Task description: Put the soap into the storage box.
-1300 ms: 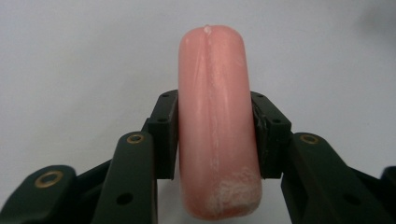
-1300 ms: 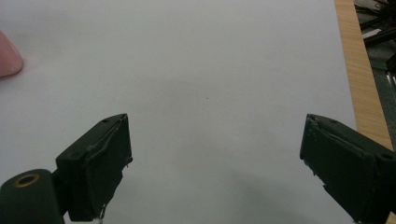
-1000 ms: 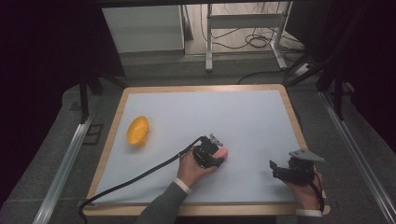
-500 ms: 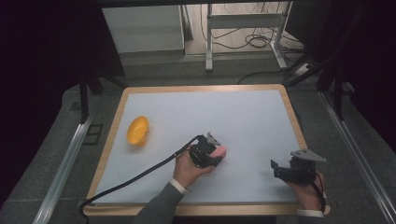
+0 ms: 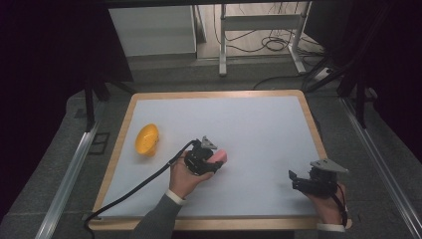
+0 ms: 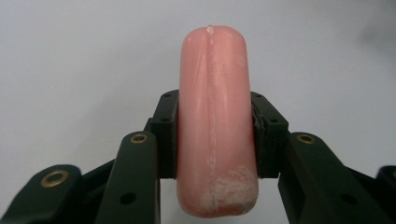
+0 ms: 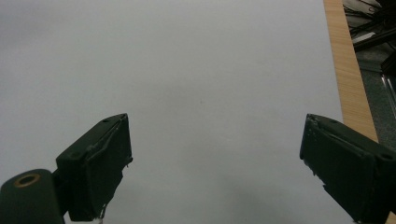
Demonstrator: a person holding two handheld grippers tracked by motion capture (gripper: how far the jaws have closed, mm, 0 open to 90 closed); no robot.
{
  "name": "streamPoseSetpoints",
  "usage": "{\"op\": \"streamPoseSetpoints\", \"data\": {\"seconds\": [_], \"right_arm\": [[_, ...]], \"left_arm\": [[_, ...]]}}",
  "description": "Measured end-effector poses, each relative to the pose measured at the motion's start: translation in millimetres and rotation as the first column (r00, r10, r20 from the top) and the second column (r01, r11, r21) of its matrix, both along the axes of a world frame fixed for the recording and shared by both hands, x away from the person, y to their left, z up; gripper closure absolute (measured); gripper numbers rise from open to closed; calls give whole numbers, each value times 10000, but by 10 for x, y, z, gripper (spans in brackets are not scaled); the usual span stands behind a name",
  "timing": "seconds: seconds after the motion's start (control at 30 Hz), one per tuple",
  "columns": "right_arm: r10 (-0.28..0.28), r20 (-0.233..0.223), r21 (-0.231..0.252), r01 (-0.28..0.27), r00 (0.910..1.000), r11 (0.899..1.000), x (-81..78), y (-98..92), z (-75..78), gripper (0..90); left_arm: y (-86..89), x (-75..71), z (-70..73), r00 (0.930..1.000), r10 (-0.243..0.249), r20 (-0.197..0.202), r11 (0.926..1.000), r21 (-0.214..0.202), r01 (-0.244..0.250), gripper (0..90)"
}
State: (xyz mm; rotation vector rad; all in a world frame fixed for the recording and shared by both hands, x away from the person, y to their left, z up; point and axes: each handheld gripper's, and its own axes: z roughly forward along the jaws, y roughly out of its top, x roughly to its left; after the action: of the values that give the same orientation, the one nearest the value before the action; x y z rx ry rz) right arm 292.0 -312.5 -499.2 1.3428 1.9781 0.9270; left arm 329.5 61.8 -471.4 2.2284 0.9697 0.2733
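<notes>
A pink sausage (image 6: 215,121) stands between the black jaws of my left gripper (image 6: 214,135), which is shut on its lower half. From above, the left gripper (image 5: 211,162) sits near the middle of the white table with the pink sausage (image 5: 219,157) poking out to the right. Near the table's front right corner, my right gripper (image 5: 295,180) is held open over bare white surface. Its two fingertips (image 7: 100,163) stand wide apart with nothing between them. A yellow-orange bowl (image 5: 147,139) rests at the left side of the table.
The table (image 5: 259,124) is a white sheet with a wooden rim (image 7: 348,70). A black cable (image 5: 134,186) trails from the left gripper to the front left corner. Metal rails run along both sides on the floor, with desk legs and cables behind.
The left gripper with the sausage has barely shifted. The right gripper stays open at the front right.
</notes>
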Motion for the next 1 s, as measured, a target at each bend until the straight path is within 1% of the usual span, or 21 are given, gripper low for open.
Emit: {"op": "streamPoseSetpoints", "data": {"seconds": [0.03,0.1,0.17,0.27,0.33,0.37,0.47,0.5,0.67,0.73,0.77,0.8,1.0], "right_arm": [[5,-5,-7,-5,10000,10000,0,3,-1,86],[1,-7,-31,-1,10000,10000,2,4,-5,87],[7,-21,-34,-7,10000,10000,2,0,-6,86],[-14,-14,-38,14,10000,10000,2,-2,-5,86],[-34,-20,-34,34,10000,10000,3,-2,-6,87],[-40,-21,-41,40,10000,10000,2,-2,-6,87],[-63,-21,-54,63,10000,10000,1,-2,-4,87],[-123,-57,-50,123,9999,9999,0,-2,-4,89],[-107,-127,-78,106,9999,9999,6,1,-15,89],[-105,-144,-62,105,9998,9999,8,5,-16,89],[-69,-138,-69,68,9999,10000,7,8,-16,89],[-45,-131,-60,45,9999,10000,6,7,-15,89],[-29,-89,-63,29,10000,10000,2,11,-10,89]], "left_arm": [[15,-1,8,10000,36,11,10000,-9,-36,604],[53,0,25,10000,70,-5,9999,-157,-70,604],[93,-1,42,9998,208,76,9996,-166,-206,604],[162,-4,62,9992,350,205,9990,-294,-344,604],[199,-16,80,9989,382,261,9988,-309,-374,604],[218,-22,87,9988,409,263,9985,-385,-399,604],[263,-26,101,9985,455,289,9983,-386,-444,604],[313,-26,113,9980,555,313,9977,-412,-542,604],[447,-19,138,9953,852,471,9954,-477,-830,604],[472,-16,142,9947,913,480,9948,-499,-889,604],[517,-17,147,9929,1050,554,9931,-574,-1018,604],[539,-15,150,9930,1062,524,9930,-570,-1032,604],[615,-19,166,9908,1229,559,9912,-569,-1198,604]]}}
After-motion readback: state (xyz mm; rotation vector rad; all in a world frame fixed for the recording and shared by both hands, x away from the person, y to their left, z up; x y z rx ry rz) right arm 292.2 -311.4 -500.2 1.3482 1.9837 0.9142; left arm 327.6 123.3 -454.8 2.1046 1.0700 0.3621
